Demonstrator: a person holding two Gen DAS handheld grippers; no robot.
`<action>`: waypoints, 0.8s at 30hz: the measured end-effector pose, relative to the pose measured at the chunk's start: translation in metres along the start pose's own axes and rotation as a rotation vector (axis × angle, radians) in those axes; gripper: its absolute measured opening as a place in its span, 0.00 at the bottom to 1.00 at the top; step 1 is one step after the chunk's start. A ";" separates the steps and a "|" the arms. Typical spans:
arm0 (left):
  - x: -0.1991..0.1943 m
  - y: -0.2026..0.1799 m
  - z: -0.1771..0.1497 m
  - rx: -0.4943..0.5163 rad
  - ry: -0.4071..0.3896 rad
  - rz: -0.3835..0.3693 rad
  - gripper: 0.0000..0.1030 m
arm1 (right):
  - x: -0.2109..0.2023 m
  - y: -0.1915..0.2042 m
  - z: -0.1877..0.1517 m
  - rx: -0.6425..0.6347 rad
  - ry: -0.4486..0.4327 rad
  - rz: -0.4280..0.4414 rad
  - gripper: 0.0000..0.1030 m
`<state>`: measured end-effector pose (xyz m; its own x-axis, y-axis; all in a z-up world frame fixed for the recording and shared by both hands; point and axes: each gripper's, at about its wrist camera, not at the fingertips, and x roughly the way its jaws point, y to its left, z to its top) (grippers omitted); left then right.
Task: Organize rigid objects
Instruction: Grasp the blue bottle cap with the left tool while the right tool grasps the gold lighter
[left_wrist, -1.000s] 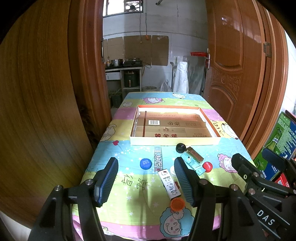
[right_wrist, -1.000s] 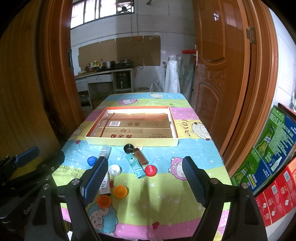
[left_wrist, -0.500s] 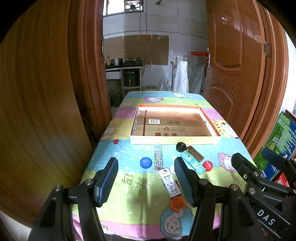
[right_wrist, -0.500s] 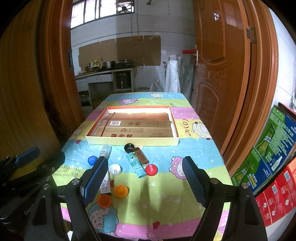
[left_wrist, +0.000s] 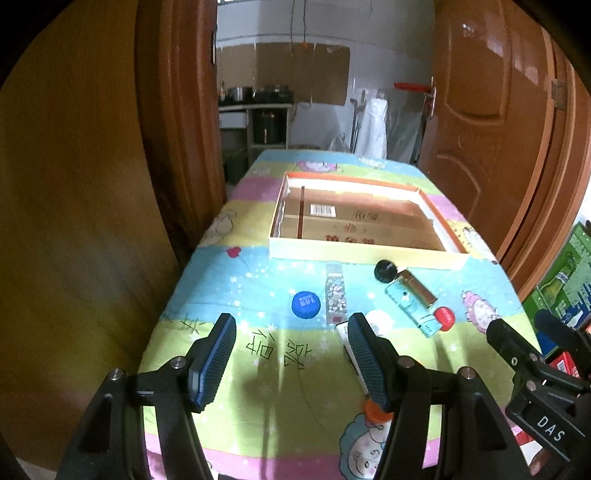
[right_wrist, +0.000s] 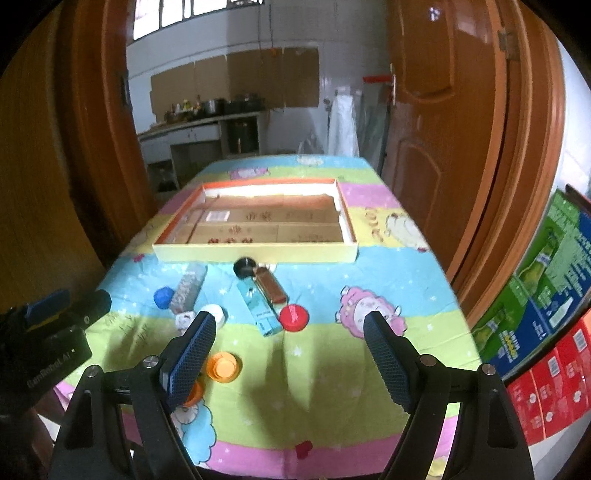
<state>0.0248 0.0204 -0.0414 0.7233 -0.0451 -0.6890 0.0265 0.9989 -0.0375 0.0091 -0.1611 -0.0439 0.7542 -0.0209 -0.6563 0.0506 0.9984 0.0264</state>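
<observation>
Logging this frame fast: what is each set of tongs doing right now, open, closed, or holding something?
Left tongs: open, holding nothing, above the table's near edge.
Right tongs: open, holding nothing, above the table's near edge.
</observation>
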 end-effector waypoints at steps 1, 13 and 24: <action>0.005 0.001 0.000 -0.001 0.010 -0.002 0.61 | 0.007 -0.001 0.000 -0.001 0.014 0.003 0.81; 0.074 0.004 0.004 0.001 0.130 -0.006 0.61 | 0.066 -0.010 0.005 -0.015 0.103 0.029 0.81; 0.113 0.007 0.007 0.012 0.201 -0.003 0.55 | 0.097 -0.011 0.012 -0.023 0.147 0.042 0.81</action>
<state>0.1117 0.0228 -0.1143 0.5713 -0.0481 -0.8193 0.0377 0.9988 -0.0323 0.0899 -0.1753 -0.0986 0.6514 0.0273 -0.7583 0.0046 0.9992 0.0400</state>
